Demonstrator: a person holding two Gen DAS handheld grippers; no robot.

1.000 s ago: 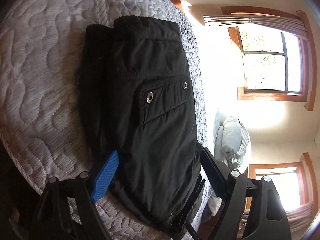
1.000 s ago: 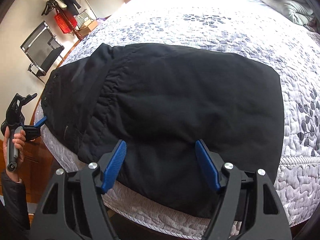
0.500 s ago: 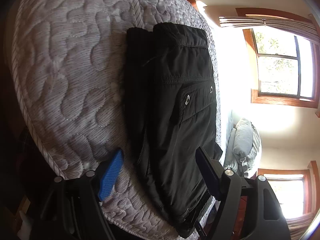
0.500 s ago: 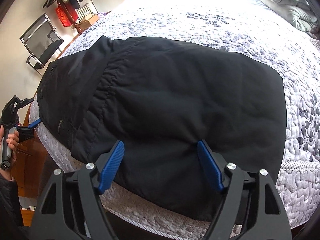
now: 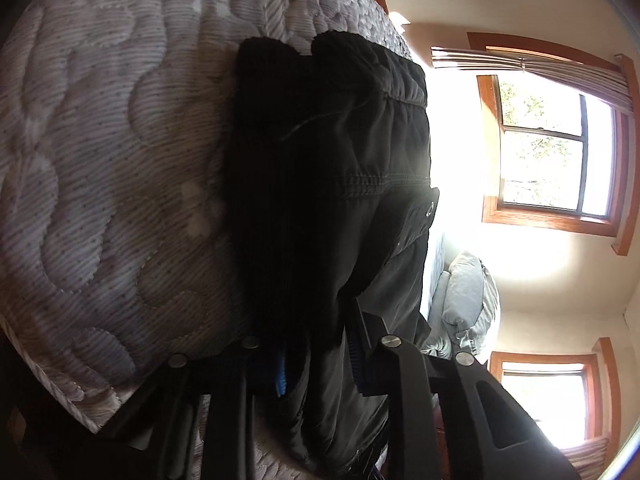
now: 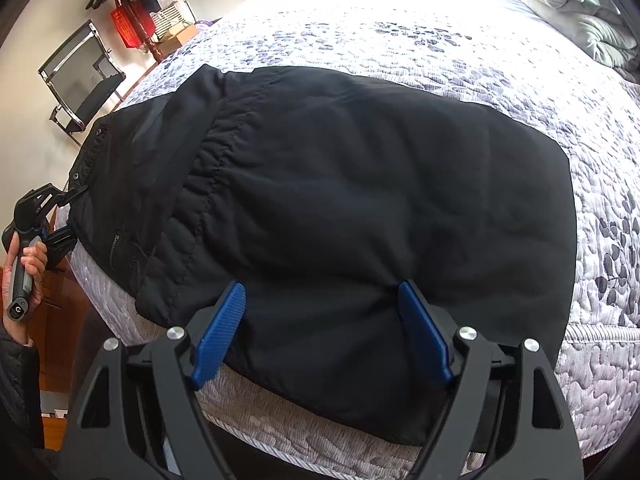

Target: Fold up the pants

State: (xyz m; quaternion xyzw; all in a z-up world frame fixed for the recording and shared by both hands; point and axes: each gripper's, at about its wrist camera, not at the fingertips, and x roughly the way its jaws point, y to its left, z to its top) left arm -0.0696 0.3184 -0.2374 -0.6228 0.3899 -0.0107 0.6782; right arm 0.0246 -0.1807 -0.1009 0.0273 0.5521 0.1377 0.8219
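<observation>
Black pants (image 6: 360, 200) lie folded across the quilted bed (image 6: 520, 60), their near edge hanging over the mattress side. In the left wrist view the pants (image 5: 340, 200) run away from me, waistband far, a snap pocket at the right. My left gripper (image 5: 318, 360) is closing on the near end of the pants, with bunched fabric pinched between its blue pads. From the right wrist view that left gripper (image 6: 60, 216) sits at the pants' left end, held by a hand (image 6: 28, 264). My right gripper (image 6: 320, 332) is opening, its fingers astride the near edge without pressing it.
Bright windows (image 5: 556, 160) and a grey duvet (image 5: 468, 300) lie beyond the bed (image 5: 100, 160). A black chair (image 6: 80, 76) and a coat stand with a red bag (image 6: 132, 28) stand by the far wall. Bedding (image 6: 592, 12) is piled at the top right.
My left gripper dropped closer to the pants' end and its jaws came together around the fabric. The right gripper stayed put, its fingers a little wider apart.
</observation>
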